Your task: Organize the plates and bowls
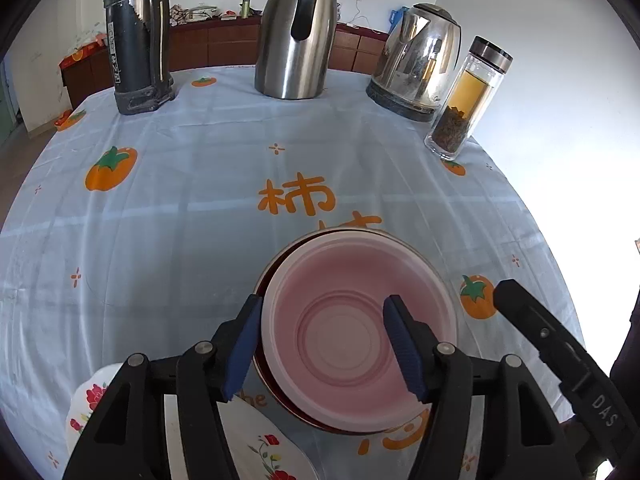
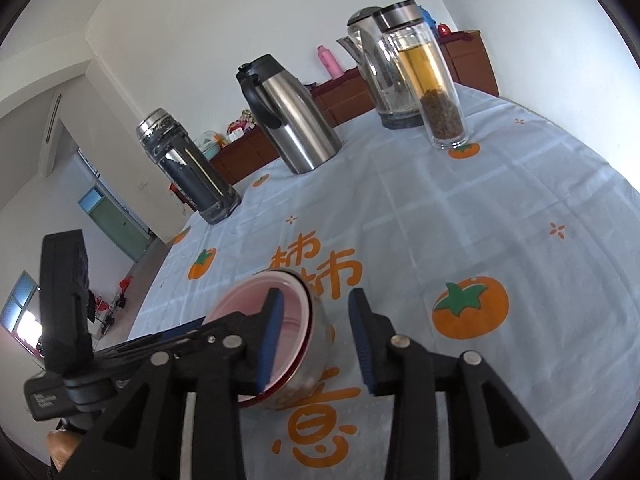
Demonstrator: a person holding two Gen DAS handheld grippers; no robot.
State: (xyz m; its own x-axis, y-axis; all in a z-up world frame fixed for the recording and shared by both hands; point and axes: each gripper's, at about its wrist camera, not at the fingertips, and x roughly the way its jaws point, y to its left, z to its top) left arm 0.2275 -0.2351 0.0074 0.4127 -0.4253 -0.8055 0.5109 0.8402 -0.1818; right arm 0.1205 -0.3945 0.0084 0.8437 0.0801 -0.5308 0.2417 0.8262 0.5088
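Observation:
A pink bowl [image 1: 340, 300] sits nested inside a steel bowl with a red rim [image 2: 316, 364] on the persimmon-print tablecloth. My left gripper [image 1: 324, 350] is open and straddles the near left rim: one blue pad is outside the bowls, the other hangs over the pink inside. My right gripper [image 2: 316, 342] is open too, its left pad inside the pink bowl [image 2: 248, 296], its right pad clear of the steel wall. A white floral plate [image 1: 90, 396] lies under the left gripper at the lower left, partly hidden. The right gripper's black body [image 1: 560, 352] shows at the right.
At the far side of the table stand a black and steel thermos [image 1: 136, 40], a steel carafe [image 1: 298, 36], an electric kettle [image 1: 416, 64] and a glass tea bottle [image 1: 464, 100]. The left gripper's body [image 2: 64, 312] rises beside the bowls. Wooden cabinets line the wall behind.

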